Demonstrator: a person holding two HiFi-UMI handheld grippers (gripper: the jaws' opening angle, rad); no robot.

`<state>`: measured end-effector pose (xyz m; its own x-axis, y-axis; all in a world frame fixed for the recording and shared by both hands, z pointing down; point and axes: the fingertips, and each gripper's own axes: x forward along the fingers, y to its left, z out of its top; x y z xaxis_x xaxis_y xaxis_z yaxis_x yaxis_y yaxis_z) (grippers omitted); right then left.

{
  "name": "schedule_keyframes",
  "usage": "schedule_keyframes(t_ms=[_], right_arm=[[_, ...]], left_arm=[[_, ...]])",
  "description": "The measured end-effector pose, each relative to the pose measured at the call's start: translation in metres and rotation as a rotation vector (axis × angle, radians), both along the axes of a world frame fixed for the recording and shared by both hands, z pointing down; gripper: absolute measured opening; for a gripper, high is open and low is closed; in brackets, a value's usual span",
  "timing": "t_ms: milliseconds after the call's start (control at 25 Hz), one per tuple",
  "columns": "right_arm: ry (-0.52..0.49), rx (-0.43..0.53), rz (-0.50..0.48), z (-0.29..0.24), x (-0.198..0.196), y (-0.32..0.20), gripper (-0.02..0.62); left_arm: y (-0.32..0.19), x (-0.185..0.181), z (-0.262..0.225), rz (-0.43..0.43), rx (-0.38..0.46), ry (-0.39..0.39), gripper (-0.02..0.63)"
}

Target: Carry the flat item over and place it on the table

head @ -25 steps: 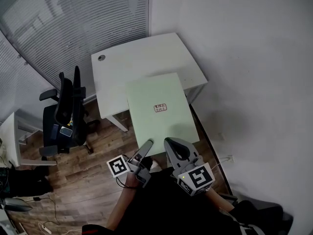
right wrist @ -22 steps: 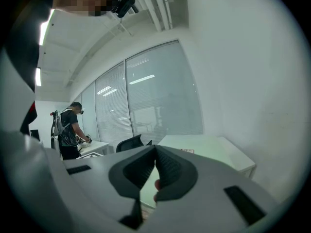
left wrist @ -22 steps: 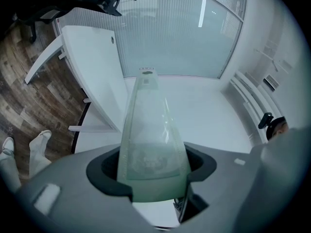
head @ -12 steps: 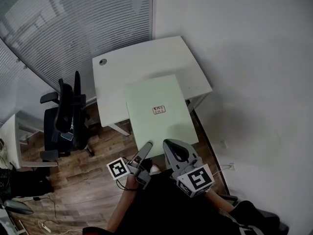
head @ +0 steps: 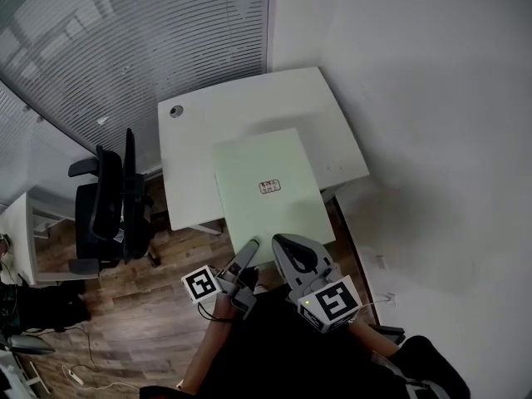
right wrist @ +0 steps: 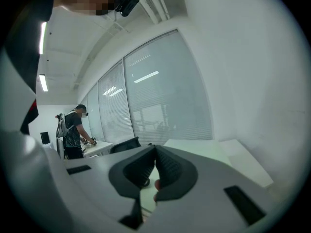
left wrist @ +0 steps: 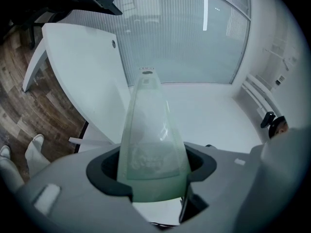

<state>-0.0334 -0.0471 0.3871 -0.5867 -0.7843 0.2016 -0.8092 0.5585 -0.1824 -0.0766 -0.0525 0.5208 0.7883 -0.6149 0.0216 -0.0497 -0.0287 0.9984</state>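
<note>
Head view: your left tool (head: 248,248) and right tool (head: 283,244) clamp the near edge of the green panel (head: 264,185), holding it level to land flat on the table (head: 241,110).

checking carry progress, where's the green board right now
In the head view the green board is mid-frame, gripped at its near edge by the left gripper and right gripper, its far end over the white table.

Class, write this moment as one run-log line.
phase: carry | green board: partly over white table | left gripper: shut on it | right gripper: shut on it
</note>
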Motion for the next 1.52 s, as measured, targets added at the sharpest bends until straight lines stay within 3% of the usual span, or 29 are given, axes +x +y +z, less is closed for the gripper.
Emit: schedule_keyframes(t_ms=[360,720,1120,1520], right_arm=[[0.003,0.018,-0.075,-0.009,0.025,-0.078,0.002],[0.019,0.02,-0.146,-0.008,0.055,-0.125,0.002],[0.026,0.002,-0.208,0.008,0.058,-0.145,0.002],[0.047,-0.028,-0.197,0.019,0.063,-0.151,0.002]], left_arm=[[-0.077,0.014,0.009,-0.08,-0.015,-0.039,0.287],[-0.116,0.04,0.035,-0.136,-0.05,-0.082,0.287],[-0.15,0.044,0.082,-0.15,-0.086,-0.159,0.287],[-0.162,0.044,0.123,-0.115,-0.121,-0.266,0.287]])
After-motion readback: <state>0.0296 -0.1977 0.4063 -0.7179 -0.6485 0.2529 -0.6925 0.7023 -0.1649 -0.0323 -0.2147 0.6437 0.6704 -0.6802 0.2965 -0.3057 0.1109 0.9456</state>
